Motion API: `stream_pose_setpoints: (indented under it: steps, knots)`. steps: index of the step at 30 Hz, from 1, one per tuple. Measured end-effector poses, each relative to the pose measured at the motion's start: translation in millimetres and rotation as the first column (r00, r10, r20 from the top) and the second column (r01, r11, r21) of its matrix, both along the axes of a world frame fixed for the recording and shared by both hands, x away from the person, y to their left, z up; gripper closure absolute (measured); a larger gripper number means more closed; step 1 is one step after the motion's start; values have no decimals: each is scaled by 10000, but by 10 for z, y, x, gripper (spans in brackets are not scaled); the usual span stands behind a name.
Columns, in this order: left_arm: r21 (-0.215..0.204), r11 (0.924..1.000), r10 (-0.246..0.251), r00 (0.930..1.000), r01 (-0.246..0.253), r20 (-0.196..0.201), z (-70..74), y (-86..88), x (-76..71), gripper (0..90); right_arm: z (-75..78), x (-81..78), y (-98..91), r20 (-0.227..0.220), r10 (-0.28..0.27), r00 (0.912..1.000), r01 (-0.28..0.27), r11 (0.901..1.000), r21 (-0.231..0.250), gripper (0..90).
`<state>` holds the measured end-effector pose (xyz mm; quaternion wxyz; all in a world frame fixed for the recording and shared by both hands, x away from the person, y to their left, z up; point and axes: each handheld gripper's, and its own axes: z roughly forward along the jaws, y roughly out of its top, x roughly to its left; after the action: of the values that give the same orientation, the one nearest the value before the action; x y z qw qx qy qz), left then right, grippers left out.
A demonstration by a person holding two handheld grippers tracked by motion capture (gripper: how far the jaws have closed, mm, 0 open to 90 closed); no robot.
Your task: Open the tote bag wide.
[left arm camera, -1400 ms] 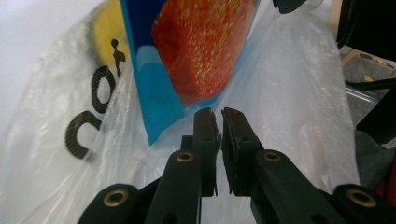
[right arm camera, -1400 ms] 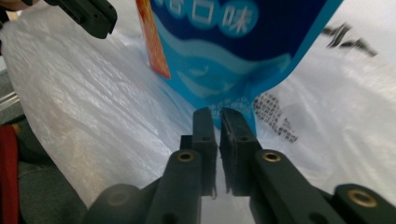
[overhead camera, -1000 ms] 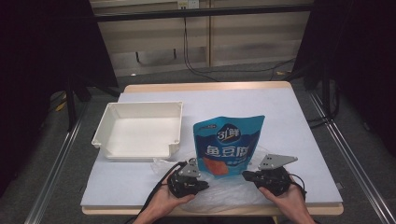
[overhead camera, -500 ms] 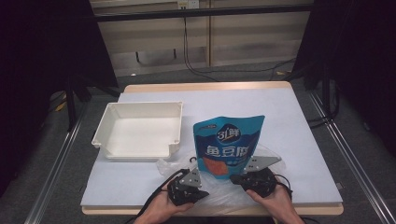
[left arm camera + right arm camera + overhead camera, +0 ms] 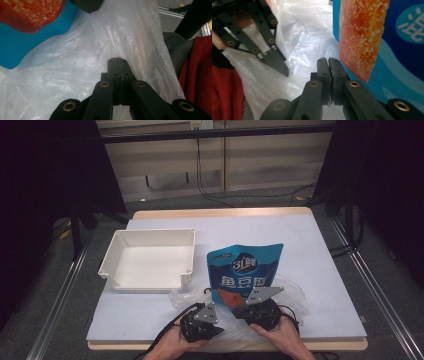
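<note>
- The clear plastic bag [image 5: 235, 320] lies crumpled at the near edge of the table [image 5: 320, 270], its thin film spread out between the person's two hands.
- The blue snack pouch [image 5: 245, 272] stands with its lower part inside the mouth of that bag; its printed front, with white characters and an orange food picture, faces the high camera.
- The left gripper [image 5: 200, 320] sits low at the bag's near left side. In the left gripper view its jaws are pressed together, with a fold of the clear film [image 5: 75, 75] drawn up to the jaw tips; it is clenched on the plastic bag.
- The right gripper [image 5: 260, 310] is just right of it, near the pouch's bottom edge. In the right gripper view its jaws are also closed, with a thin edge of film caught in the seam between them; it too grasps the plastic bag [image 5: 307, 32].
- In the right gripper view the snack pouch [image 5: 402, 50] rises just beside the jaws on the right, and the left gripper [image 5: 274, 60] shows farther off on the left, over the film.
- A white rectangular tray [image 5: 107, 270] rests on the table to the left of the pouch, apart from the bag.
- Both hands come in from the bottom of the high view, close together.
</note>
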<state>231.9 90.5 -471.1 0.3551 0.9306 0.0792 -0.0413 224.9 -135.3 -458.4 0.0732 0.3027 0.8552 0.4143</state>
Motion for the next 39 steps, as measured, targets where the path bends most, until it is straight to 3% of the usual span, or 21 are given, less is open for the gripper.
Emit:
stream_pose_setpoints:
  steps: [3,4,7,8,11,13,15,16,18,22,25,27,32,36,39]
  knots:
    - [-83,9999,-92,9999,91,-77,-2,-4,0,900,-60,8,8,-2,-95,10000,95,9992,-380,895]
    - [108,9999,-81,9999,82,-102,11,3,8,900,-89,8,6,-48,-199,9998,196,9977,-656,900]
    - [-396,9984,402,9990,-409,-195,41,16,68,900,-191,2,-7,-325,-141,9994,109,9952,-970,900]
    - [-461,9975,528,9985,-536,-174,74,30,119,900,-200,2,-23,-400,-132,9991,101,9971,-761,900]
    - [-745,9920,1010,9948,-1015,-94,78,58,216,900,-199,-24,-72,-509,-176,9986,138,9972,-741,900]
    - [-816,9827,1646,9861,-1660,-238,42,110,295,896,-194,-49,-105,-498,-115,9987,76,9970,-768,900]
    - [-794,9775,1946,9807,-1956,-196,28,169,340,887,-193,-94,-151,-546,-61,9985,21,9973,-730,900]
    - [-981,9705,2183,9754,-2201,-294,16,193,352,883,-193,-110,-168,-545,-30,9985,-10,9973,-739,900]
    - [-995,9635,2462,9686,-2485,-348,14,233,389,882,-192,-154,-208,-576,2,9983,-44,9972,-740,900]
    - [-662,9652,2513,9674,-2528,-314,-42,254,432,875,-190,-232,-273,-637,101,9979,-146,9974,-701,900]
    - [-653,9624,2626,9645,-2638,-272,-69,255,446,852,-180,-279,-310,-593,117,9982,-167,9963,-841,900]
    - [-406,9637,2638,9645,-2639,-86,-51,261,451,852,-181,-303,-327,-551,177,9983,-222,9963,-827,900]
    - [-732,9577,2778,9605,-2784,-190,-78,248,471,854,-180,-365,-368,-623,265,9977,-314,9963,-794,900]
    - [-670,9617,2656,9640,-2659,-124,-74,246,459,841,-177,-388,-375,-645,329,9974,-380,9962,-789,900]
    - [-378,9738,2248,9743,-2243,106,-46,250,416,780,-175,-392,-376,-745,248,9969,-304,9968,-739,900]
